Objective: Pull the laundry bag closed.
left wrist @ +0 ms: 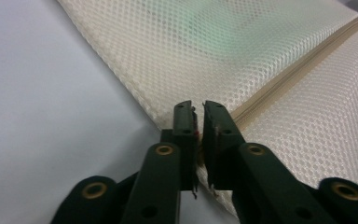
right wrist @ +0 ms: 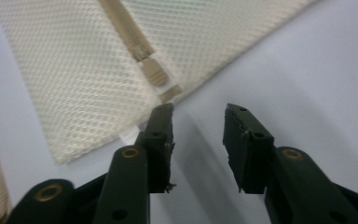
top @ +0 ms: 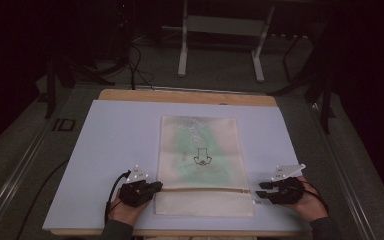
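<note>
On the pale lilac sheet (top: 115, 150) covering the wooden table lies a flat cream mesh zip pouch (top: 202, 165), its tan zipper (top: 205, 190) running across near the person's edge. The left gripper (left wrist: 198, 122) pinches the pouch's left edge at the zipper end, its 2 jaws nearly together. The right gripper (right wrist: 198, 122) gapes wide just beside the zipper pull (right wrist: 154, 72).
</note>
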